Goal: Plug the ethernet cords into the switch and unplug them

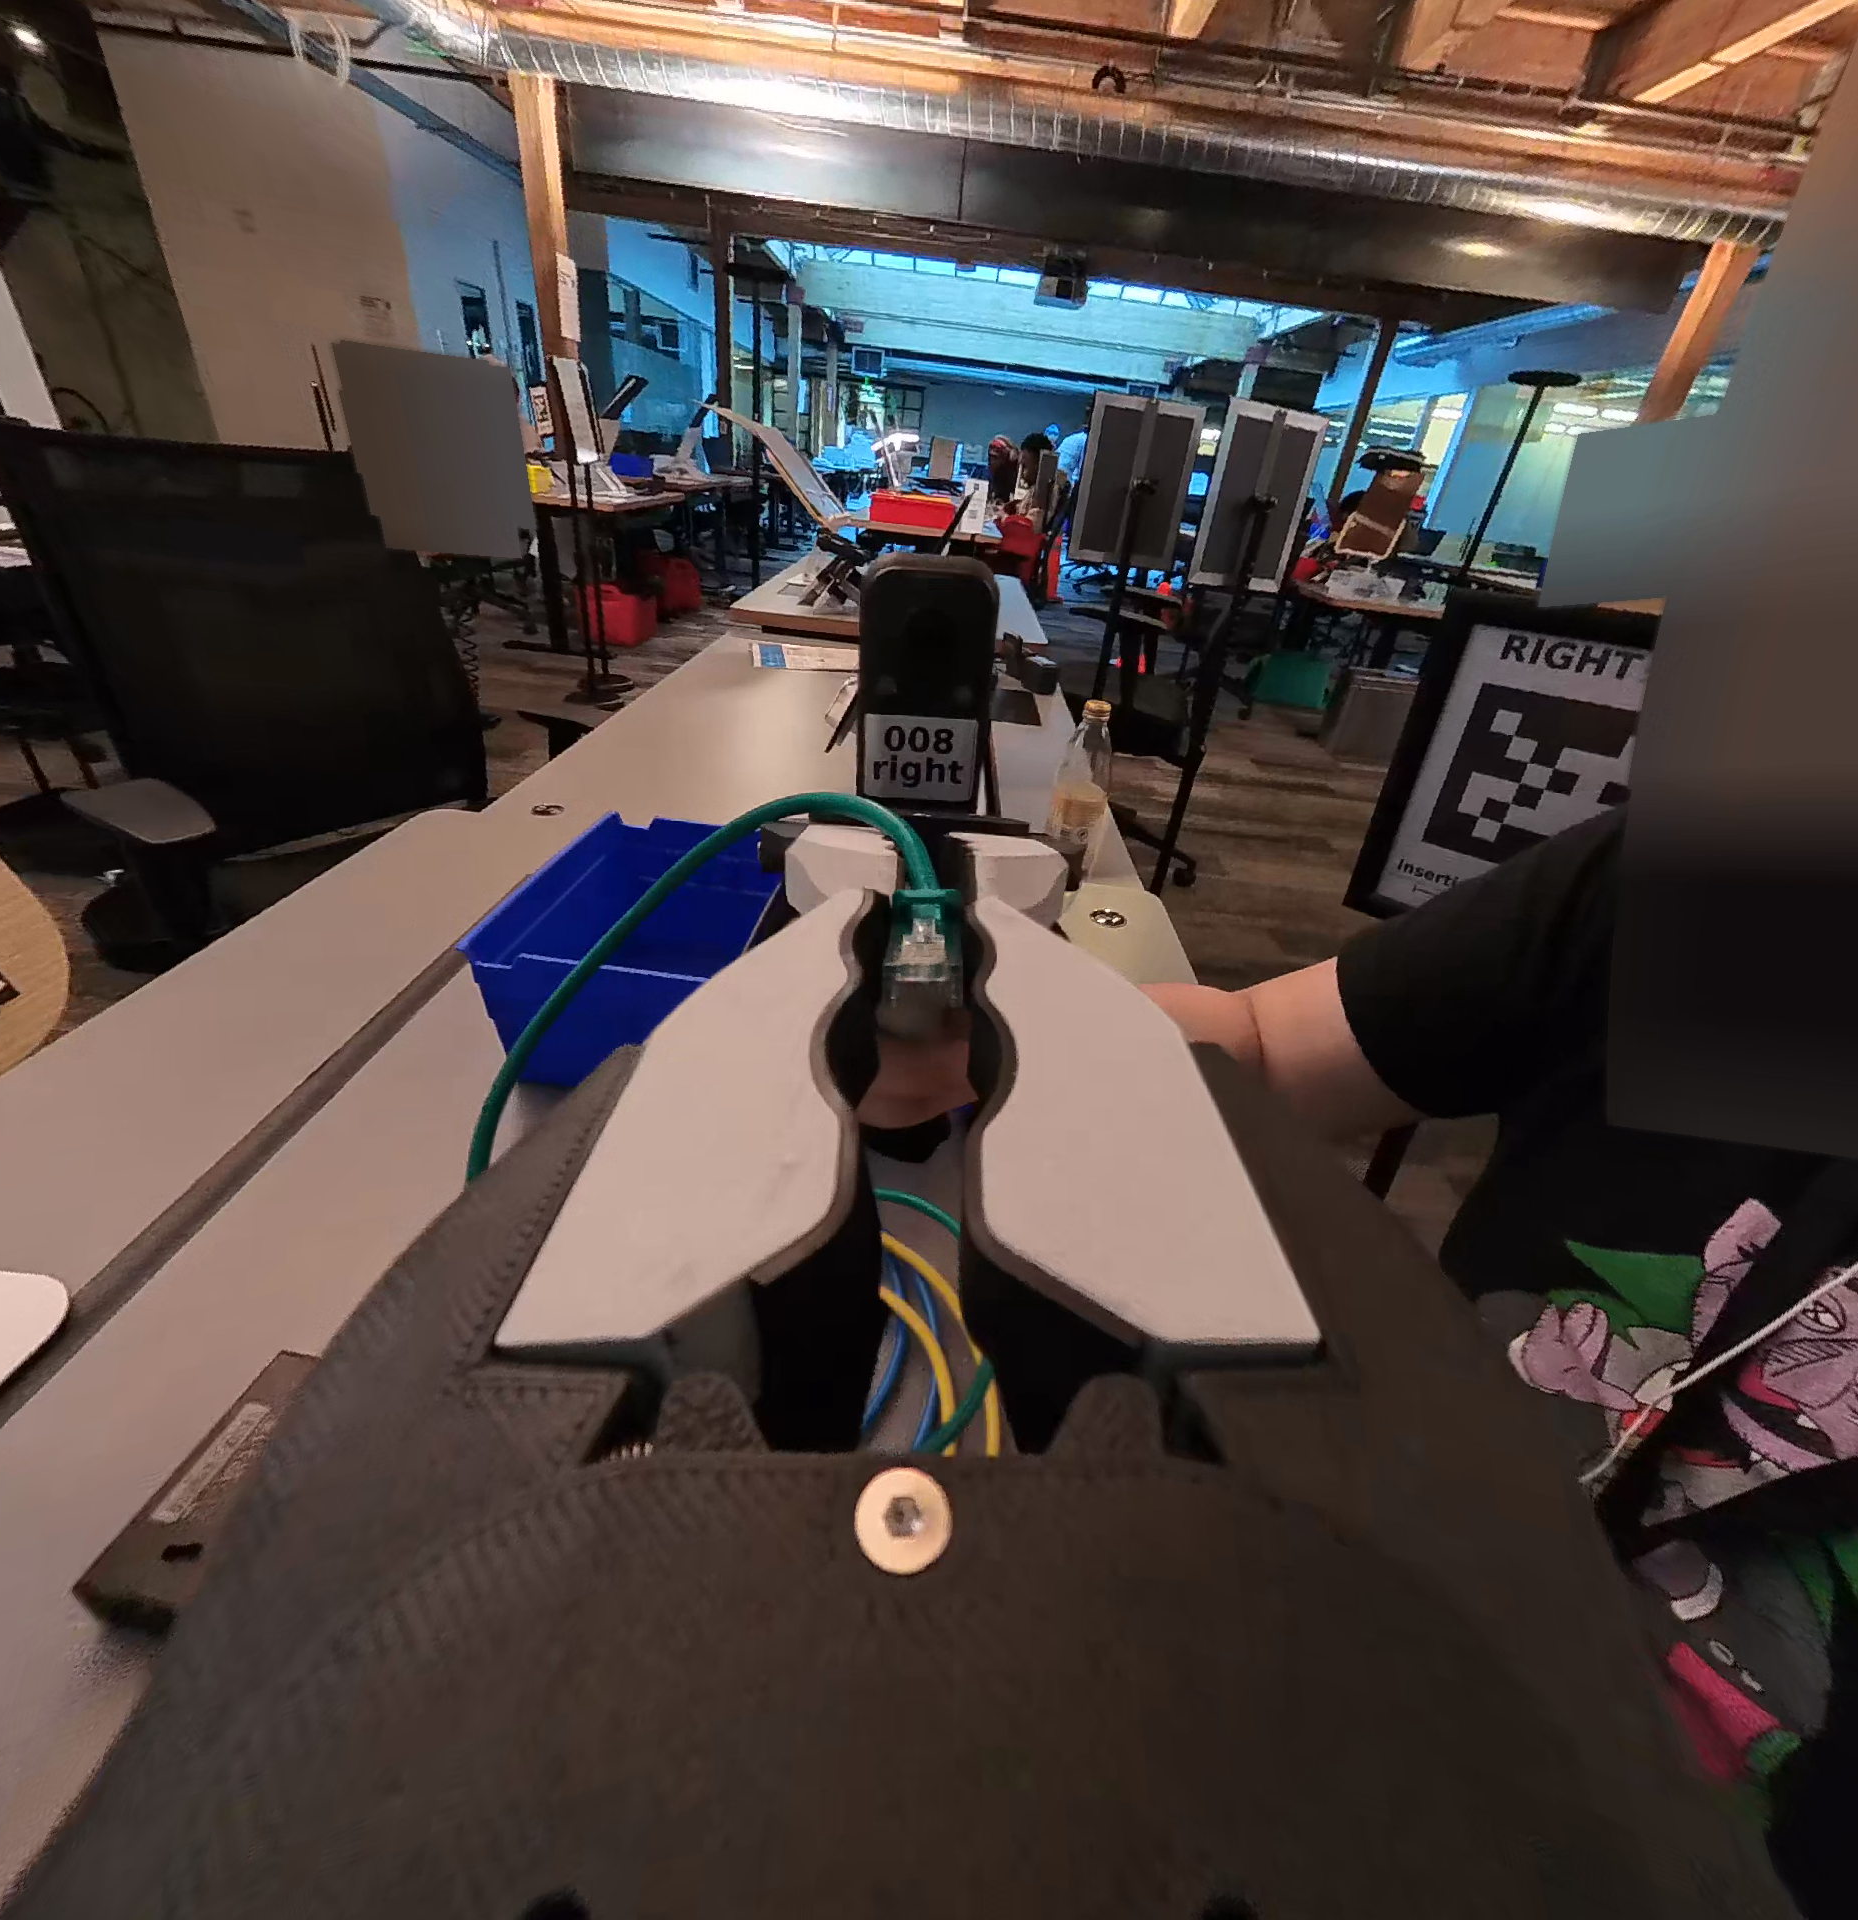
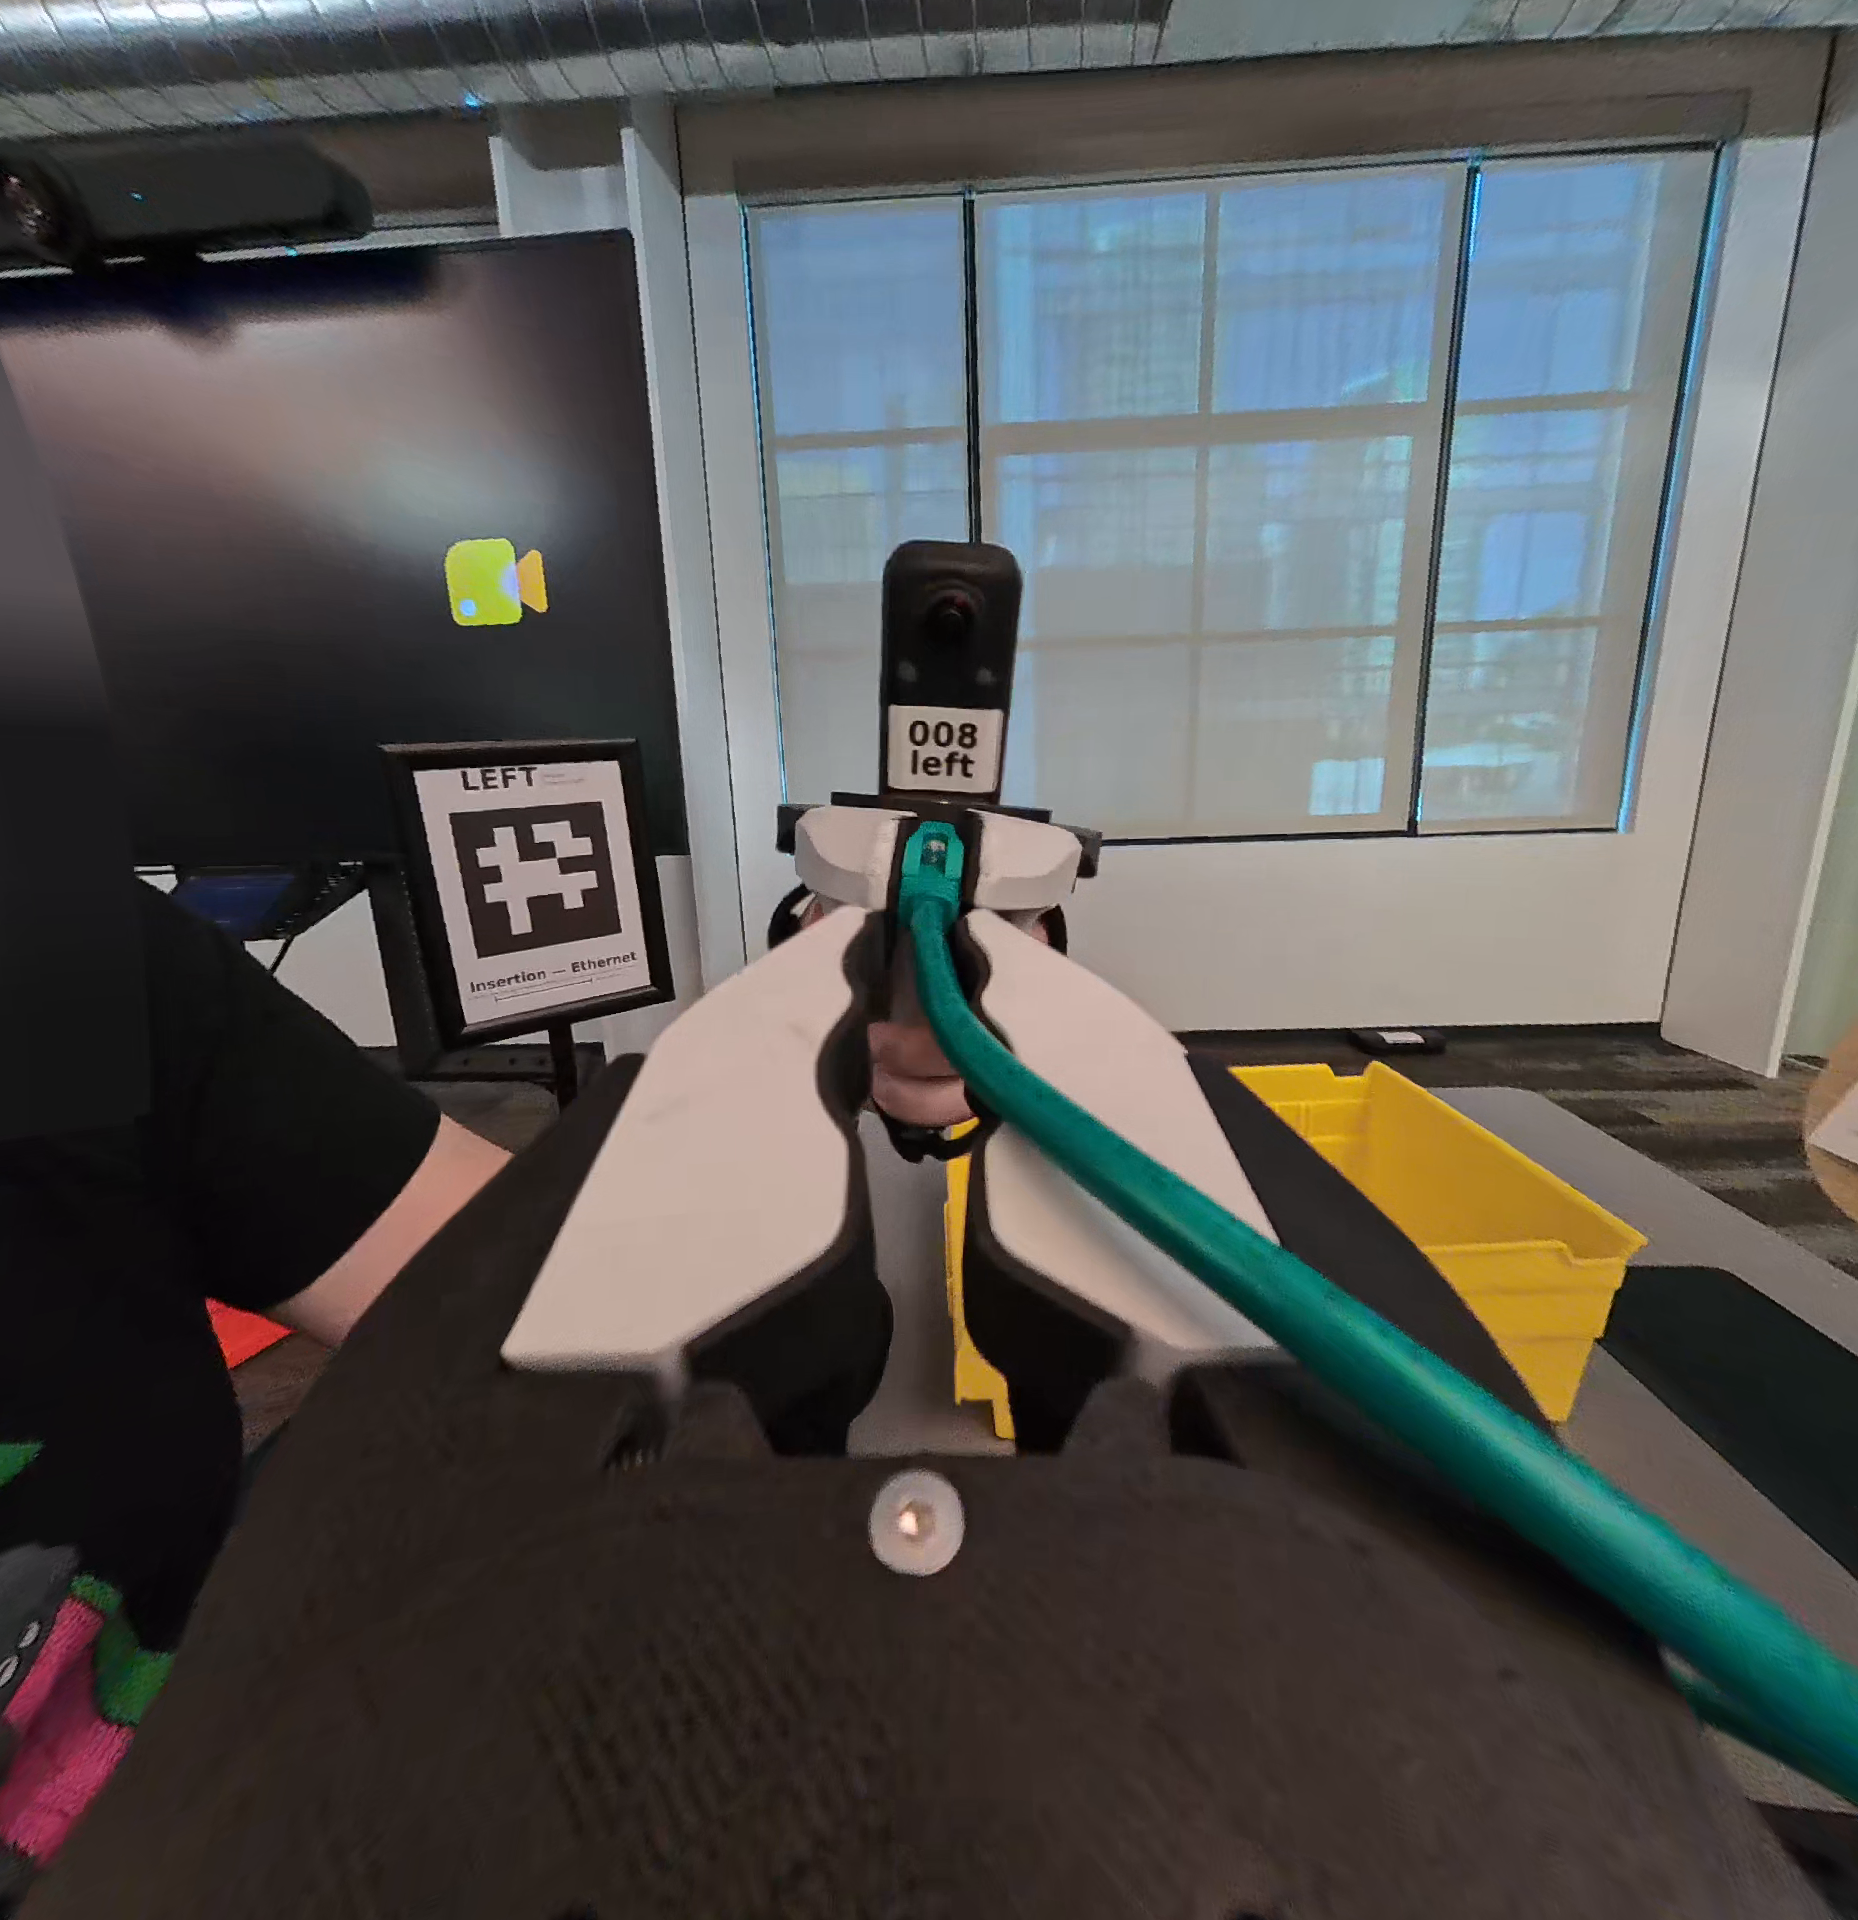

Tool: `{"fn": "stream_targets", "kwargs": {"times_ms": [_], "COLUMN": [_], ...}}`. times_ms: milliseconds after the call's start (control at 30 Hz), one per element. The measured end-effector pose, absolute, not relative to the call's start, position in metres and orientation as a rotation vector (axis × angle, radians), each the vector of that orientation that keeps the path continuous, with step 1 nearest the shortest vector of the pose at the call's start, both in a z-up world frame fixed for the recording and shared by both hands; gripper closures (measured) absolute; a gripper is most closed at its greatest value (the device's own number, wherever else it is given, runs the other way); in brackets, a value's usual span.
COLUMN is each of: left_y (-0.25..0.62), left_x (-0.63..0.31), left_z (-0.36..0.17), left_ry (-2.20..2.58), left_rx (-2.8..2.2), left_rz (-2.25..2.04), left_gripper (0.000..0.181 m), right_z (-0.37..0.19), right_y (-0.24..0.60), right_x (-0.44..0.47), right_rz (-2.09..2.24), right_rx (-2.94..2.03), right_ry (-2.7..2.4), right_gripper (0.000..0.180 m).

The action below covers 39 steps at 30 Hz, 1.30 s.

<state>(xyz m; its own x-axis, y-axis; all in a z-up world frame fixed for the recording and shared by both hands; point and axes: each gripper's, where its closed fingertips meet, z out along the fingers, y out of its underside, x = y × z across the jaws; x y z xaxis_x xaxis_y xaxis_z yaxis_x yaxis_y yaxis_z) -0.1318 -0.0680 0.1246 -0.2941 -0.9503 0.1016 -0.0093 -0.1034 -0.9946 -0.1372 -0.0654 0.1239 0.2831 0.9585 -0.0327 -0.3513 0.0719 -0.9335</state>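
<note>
My left gripper is shut on the clear plug of a green ethernet cable, raised above the grey table. My right gripper faces it tip to tip and is closed on the same cable just behind the plug. In the right wrist view the left gripper shows the green boot end between its fingers. In the left wrist view the right gripper has the cable running up between its fingers. Blue and yellow cords lie below. A flat black device lies at the lower left.
A blue bin sits on the table to the left, a yellow bin on the other side. A bottle stands at the table's far edge. Framed marker signs stand nearby. A person's arm is close on the right. Less than 4 cm separates the two grippers' tips.
</note>
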Motion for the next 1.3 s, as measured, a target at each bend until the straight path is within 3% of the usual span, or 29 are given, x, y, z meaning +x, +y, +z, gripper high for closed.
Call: {"fn": "stream_targets", "kwargs": {"times_ms": [467,767,1167,1300], "left_y": [-0.07,-0.069,-0.071,-0.052], "left_x": [-0.135,-0.135,-0.133,-0.133], "left_z": [0.121,0.117,0.114,0.123], "left_ry": [1.423,1.44,1.451,1.301], "left_rx": [-1.117,-1.123,-1.134,-1.137], "left_rz": [-1.461,-1.431,-1.455,-1.399], "left_gripper": [0.169,0.169,0.169,0.139], "right_z": [0.122,0.123,0.117,0.128], "right_y": [-0.068,-0.065,-0.065,-0.066], "right_x": [-0.141,-0.136,-0.136,-0.124], "right_rz": [1.213,1.165,0.993,0.843], "right_rx": [-1.058,-1.046,-1.081,-1.082], "right_ry": [-0.763,-0.759,-0.858,-0.87], "right_gripper": [0.164,0.174,0.174,0.173]}}
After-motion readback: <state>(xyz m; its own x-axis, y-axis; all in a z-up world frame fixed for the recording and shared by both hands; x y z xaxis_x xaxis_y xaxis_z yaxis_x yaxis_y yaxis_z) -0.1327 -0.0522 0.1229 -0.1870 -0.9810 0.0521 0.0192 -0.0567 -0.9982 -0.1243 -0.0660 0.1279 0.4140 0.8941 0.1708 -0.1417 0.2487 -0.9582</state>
